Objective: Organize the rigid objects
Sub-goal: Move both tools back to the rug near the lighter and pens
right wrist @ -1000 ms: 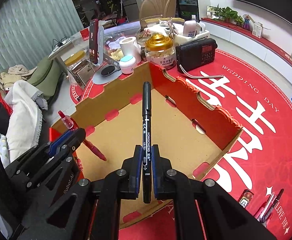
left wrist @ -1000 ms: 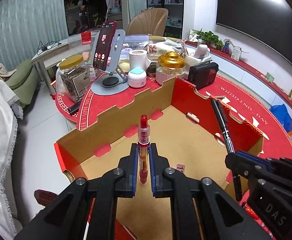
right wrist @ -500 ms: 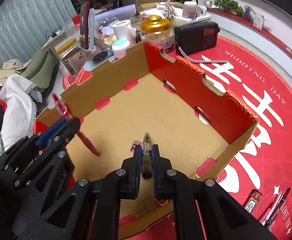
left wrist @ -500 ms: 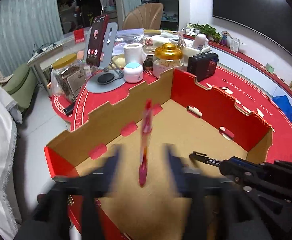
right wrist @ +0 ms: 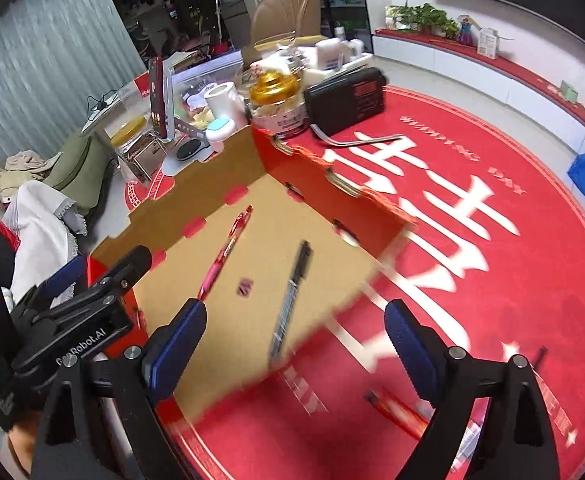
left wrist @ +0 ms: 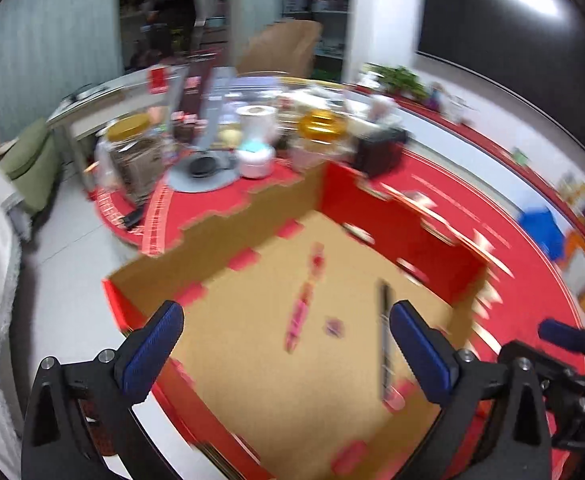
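L gripper [left wrist: 286, 346], black w/ blue finger pads [left wrist: 154, 346], is spread wide and holds nothing, above the near edge of the shallow cardboard tray w/ red outer walls [left wrist: 220, 224]. R gripper [right wrist: 294, 344], same build, is also spread wide and empty, over the tray's near right corner and the round red mat w/ white lettering [right wrist: 492, 240]. In the R wrist view the L gripper shows at lower left, beside the tray's near left corner.

Both pens lie flat on the brown tray floor, apart from each other. The red-and-pink pen [left wrist: 304, 300] sits toward the left-centre, pointing roughly at the far left wall; in the R view [right wrist: 226, 250] its far tip is close to that wall. The black pen [right wrist: 290, 302] lies to its right, near end close to the tray's near edge. Between them sits a small dark sticker or tab [right wrist: 245, 286]. L view is motion-blurred, so fine detail is lost there.

Past the tray, on the mat: a glass jar w/ gold lid [right wrist: 278, 106], a black radio [right wrist: 348, 98], a white roll [right wrist: 222, 100], a small white-and-teal device [right wrist: 220, 128], and a phone on a grey stand [right wrist: 160, 100]. Farther back, a tan chair [right wrist: 284, 8].
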